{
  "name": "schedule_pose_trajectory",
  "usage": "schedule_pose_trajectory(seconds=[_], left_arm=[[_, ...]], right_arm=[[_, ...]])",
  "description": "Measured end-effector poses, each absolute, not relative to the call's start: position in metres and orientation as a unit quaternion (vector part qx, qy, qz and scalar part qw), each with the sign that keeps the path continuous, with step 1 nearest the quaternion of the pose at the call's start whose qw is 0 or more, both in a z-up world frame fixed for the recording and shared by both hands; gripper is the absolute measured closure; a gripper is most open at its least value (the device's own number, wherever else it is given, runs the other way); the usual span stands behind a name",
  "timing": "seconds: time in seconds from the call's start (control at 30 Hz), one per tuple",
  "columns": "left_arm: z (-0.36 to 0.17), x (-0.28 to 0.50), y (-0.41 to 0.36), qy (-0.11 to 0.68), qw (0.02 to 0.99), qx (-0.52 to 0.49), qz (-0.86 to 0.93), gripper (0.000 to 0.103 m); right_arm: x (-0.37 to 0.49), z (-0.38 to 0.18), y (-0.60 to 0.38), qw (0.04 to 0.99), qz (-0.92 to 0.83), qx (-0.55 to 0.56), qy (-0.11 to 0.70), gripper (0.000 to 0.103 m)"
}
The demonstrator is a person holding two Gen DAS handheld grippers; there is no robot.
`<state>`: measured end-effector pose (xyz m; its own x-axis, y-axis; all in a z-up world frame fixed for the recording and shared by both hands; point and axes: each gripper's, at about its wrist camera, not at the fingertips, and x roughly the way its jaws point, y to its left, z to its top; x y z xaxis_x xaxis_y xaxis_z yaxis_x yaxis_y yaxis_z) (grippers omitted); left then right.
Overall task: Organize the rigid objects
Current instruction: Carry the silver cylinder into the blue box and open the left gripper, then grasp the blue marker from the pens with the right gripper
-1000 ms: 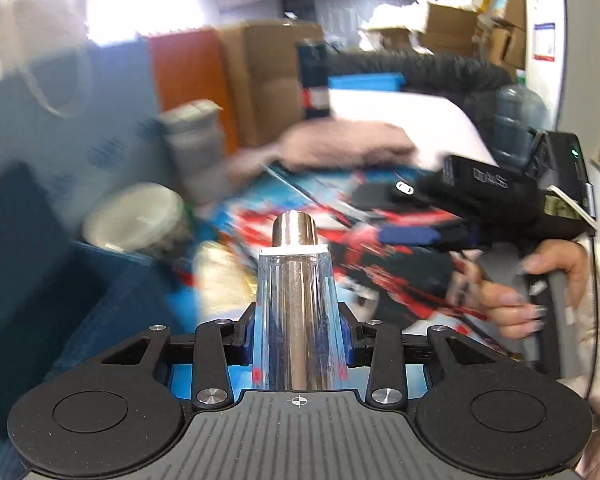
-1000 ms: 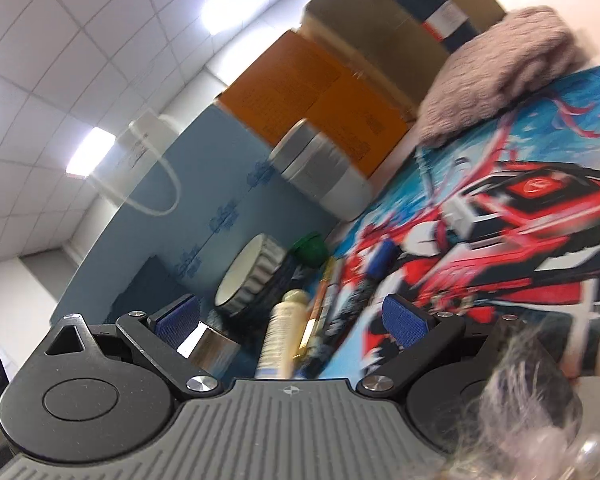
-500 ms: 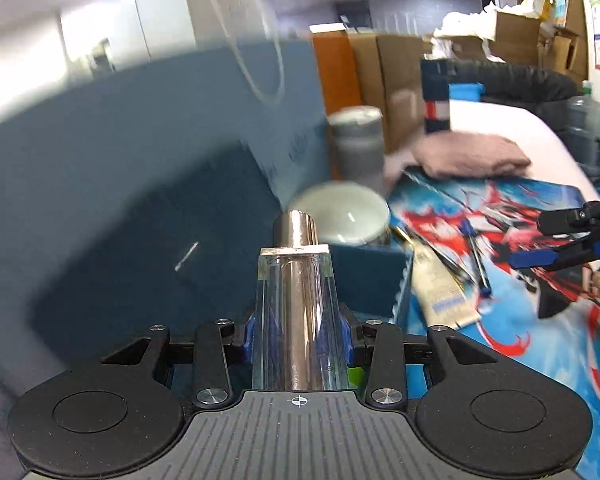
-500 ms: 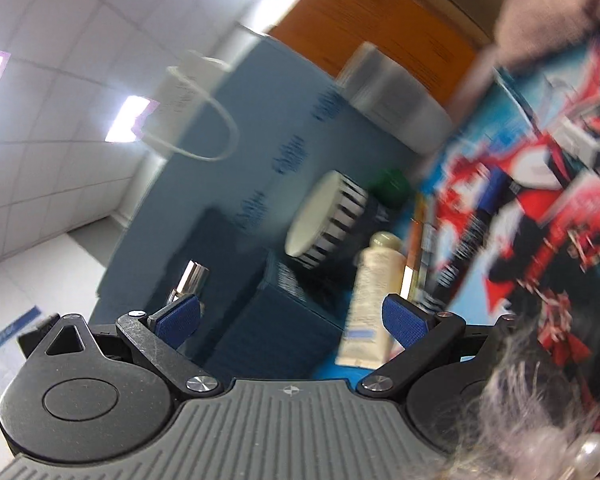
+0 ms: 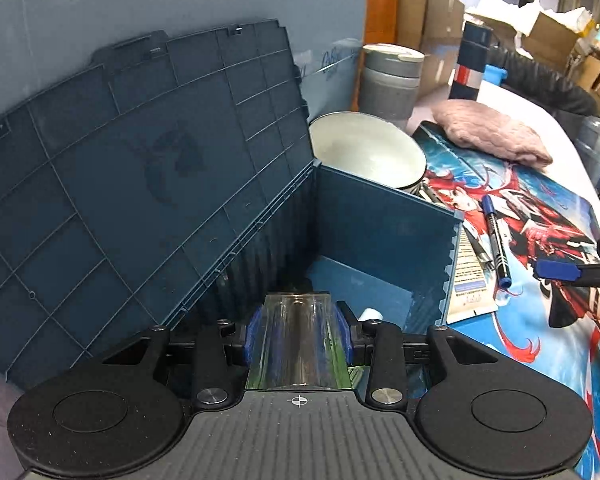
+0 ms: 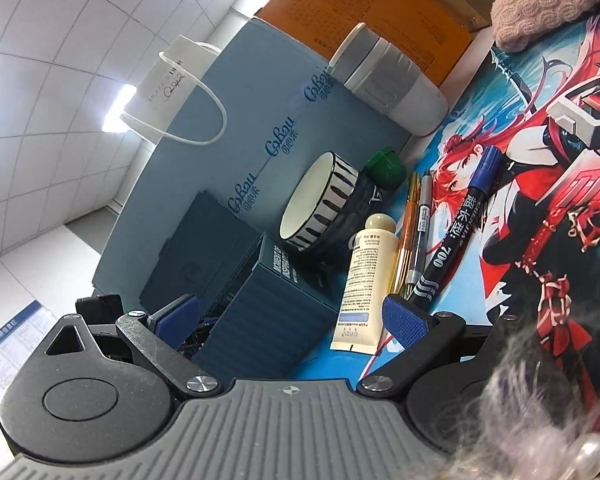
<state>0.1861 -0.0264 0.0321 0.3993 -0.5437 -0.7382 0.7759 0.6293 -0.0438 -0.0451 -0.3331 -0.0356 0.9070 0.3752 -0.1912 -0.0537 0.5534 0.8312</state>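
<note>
Lower centre of left view, your left gripper (image 5: 298, 330) clenched on clear bottle (image 5: 298, 344) over blue box (image 5: 384, 220), right gripper (image 6: 292, 312) released, marker (image 6: 456, 236) reads "700", bag (image 6: 284, 136) "CoBou".

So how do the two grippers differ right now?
The left gripper is shut on a clear bottle; the right gripper is open and holds nothing. The left points down into the open blue box; the right looks across the printed mat. Both have blue pads.

Storeroom: stacked cardboard boxes (image 5: 548, 36)
</note>
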Motion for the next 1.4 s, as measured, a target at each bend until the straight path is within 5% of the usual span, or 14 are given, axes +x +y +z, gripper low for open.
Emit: schedule_pose_trajectory(seconds=[0.37,0.6,0.7,1.4], left_arm=[[0.043,0.168,-0.015,0.321,0.87,0.118,-0.354,0.064],[0.062,0.109,0.007,0.228,0.925,0.038,-0.302,0.049],[0.064,0.086,0.011,0.223,0.928,-0.009,-0.3,0.032],[0.053,0.042,0.015,0.188,0.952,-0.075,-0.229,0.002]], right_arm=[[-0.043,-0.043,-0.337,0.856,0.119,0.464,0.192,0.005],[-0.044,-0.044,-0.337,0.861,0.115,0.458,0.187,0.005],[-0.044,-0.044,-0.335,0.866,0.11,0.451,0.184,0.005],[-0.028,0.025,-0.295,0.936,0.014,0.309,0.167,0.005]])
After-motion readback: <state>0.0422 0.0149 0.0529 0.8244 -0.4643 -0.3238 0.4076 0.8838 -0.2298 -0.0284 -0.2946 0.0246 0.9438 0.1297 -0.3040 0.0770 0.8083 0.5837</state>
